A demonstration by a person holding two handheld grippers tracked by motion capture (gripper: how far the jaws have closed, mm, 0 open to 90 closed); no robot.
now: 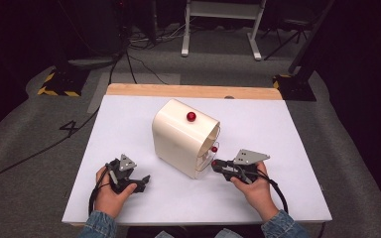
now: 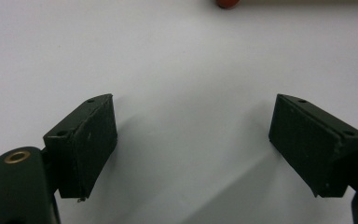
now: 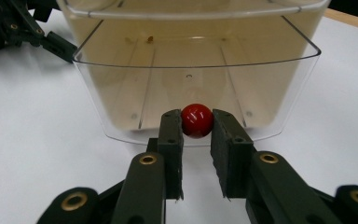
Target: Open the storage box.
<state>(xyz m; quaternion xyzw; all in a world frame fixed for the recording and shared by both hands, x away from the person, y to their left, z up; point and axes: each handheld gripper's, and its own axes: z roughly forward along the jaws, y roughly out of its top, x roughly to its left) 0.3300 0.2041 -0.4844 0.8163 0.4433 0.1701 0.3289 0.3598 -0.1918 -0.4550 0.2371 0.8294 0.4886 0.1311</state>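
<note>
The white table top (image 1: pixel 129 129) has a bare wooden strip (image 1: pixel 193 91) along its far edge. Grey carpet (image 1: pixel 25 148) surrounds the table. On the carpet beyond the far edge stand the legs of a white frame (image 1: pixel 218 29). Two dark stand bases with yellow-black hazard striping (image 1: pixel 59 82) sit at the far left and far right. Black cables (image 1: pixel 124 54) trail across the carpet. The far background is dark.

Box (image 1: pixel 178 139): glossy cream plastic. Drawer (image 3: pixel 196 88): clear plastic. Knob (image 3: pixel 197 120): glossy red. Table (image 1: pixel 129 198): matt white, wooden edge (image 1: pixel 193 91).
</note>
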